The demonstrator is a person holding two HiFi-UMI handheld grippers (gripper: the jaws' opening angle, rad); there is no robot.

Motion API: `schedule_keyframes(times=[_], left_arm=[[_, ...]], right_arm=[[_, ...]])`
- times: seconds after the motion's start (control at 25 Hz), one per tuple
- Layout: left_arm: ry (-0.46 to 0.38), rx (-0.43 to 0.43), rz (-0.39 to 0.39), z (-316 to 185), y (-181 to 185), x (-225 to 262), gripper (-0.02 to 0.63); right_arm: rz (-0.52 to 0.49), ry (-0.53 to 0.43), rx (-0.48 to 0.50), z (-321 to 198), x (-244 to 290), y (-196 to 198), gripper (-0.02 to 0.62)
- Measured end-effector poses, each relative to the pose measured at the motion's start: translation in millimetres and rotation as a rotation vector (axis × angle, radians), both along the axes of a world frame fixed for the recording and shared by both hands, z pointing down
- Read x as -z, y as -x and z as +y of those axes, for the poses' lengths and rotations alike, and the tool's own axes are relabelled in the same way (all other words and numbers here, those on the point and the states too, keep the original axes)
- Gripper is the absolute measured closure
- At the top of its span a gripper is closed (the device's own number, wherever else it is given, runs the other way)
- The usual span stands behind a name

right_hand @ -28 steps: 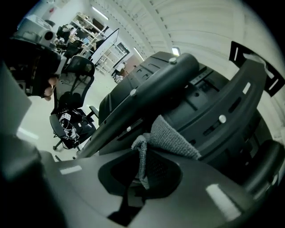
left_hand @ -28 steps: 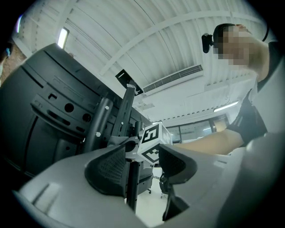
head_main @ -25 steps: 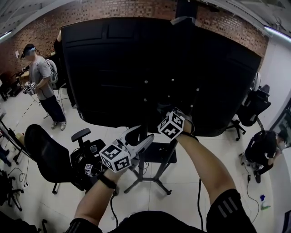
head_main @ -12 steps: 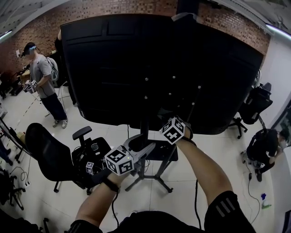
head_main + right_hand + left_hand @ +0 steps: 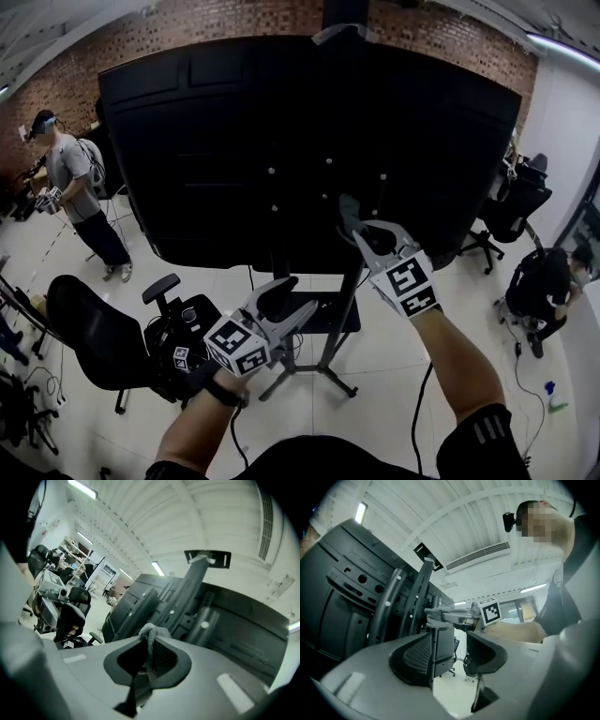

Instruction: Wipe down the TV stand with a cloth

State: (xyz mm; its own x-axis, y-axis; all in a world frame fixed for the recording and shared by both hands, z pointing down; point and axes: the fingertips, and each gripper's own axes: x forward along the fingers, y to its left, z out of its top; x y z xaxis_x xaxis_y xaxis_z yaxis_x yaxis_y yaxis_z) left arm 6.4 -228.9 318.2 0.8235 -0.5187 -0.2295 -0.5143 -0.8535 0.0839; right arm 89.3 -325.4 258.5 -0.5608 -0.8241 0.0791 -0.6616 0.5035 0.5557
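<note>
Well, the right gripper (image 5: 357,228) is up in the middle of the head view, a little to the right. Its jaws are squeezed tight on a small grey cloth (image 5: 347,211), and the cloth pokes out past the tips. The cloth is held up in front of the black back of the big TV (image 5: 225,141), close to the dark bars of the TV stand (image 5: 279,272). I cannot tell if the cloth touches them. The left gripper (image 5: 296,294) is lower down, near the bottom middle of the head view. Its jaws are wide apart and there is nothing between them. It points toward the pole of the stand, just beside it. The legs of the stand sit on the pale floor (image 5: 403,375). A black office chair (image 5: 89,328) is at the lower left. A person (image 5: 75,183) stands at the left edge, and another person (image 5: 539,300) bends low at the right edge.
</note>
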Motion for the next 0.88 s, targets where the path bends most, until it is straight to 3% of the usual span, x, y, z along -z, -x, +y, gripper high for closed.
schedule_keyframes(times=[0.2,0.36,0.88], left_arm=[[-0.047,-0.045,0.003,4.9,-26.6,21.3,0.351],[-0.072,-0.068,-0.005,1.2,-48.8,33.3,0.351],[-0.073,-0.082,-0.049,-6.5,-101.6,33.0,0.351]], right_arm=[[-0.032,-0.157,-0.095,9.9,66.0,-64.7,0.575],[0.004,-0.203,-0.165,-1.8,85.2,-101.4,0.575],[0.060,-0.054,-0.135,-92.4,31.8,-99.2,0.574]])
